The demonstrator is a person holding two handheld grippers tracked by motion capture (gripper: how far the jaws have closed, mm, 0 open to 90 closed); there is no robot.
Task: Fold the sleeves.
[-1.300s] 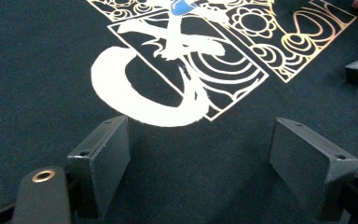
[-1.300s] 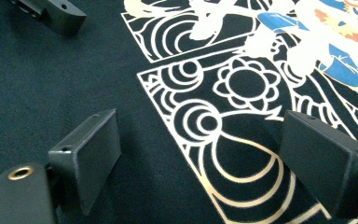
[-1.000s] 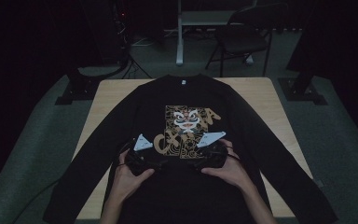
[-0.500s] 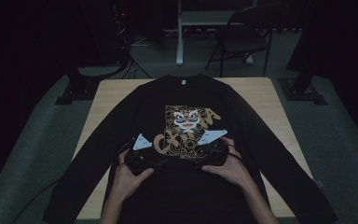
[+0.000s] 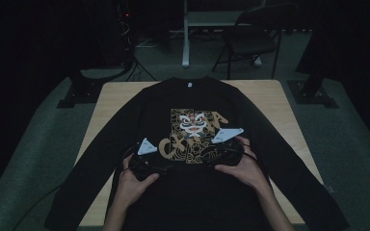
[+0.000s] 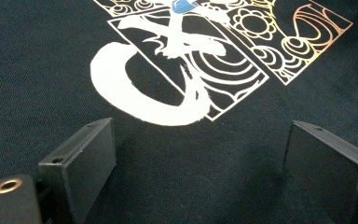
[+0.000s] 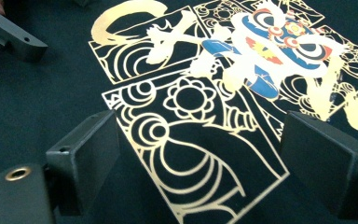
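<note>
On the table (image 5: 111, 96), the black long-sleeved shirt (image 5: 270, 163) lies flat, front up, collar at 12 o'clock, sleeves trailing off toward 4 and 8 o'clock. Its gold lion print (image 5: 192, 132) sits mid-chest. Left gripper (image 5: 150, 163) rests at 7 o'clock of the print, right gripper (image 5: 224, 153) at 4 o'clock; both have jaws spread wide, grasping nothing, fabric bare between them in each gripper view. Judgement: a fold or gather is starting. To do it well, press both jaw pairs down evenly, pinch one layer of cloth only, close together, lift level to avoid skewing the print.
</note>
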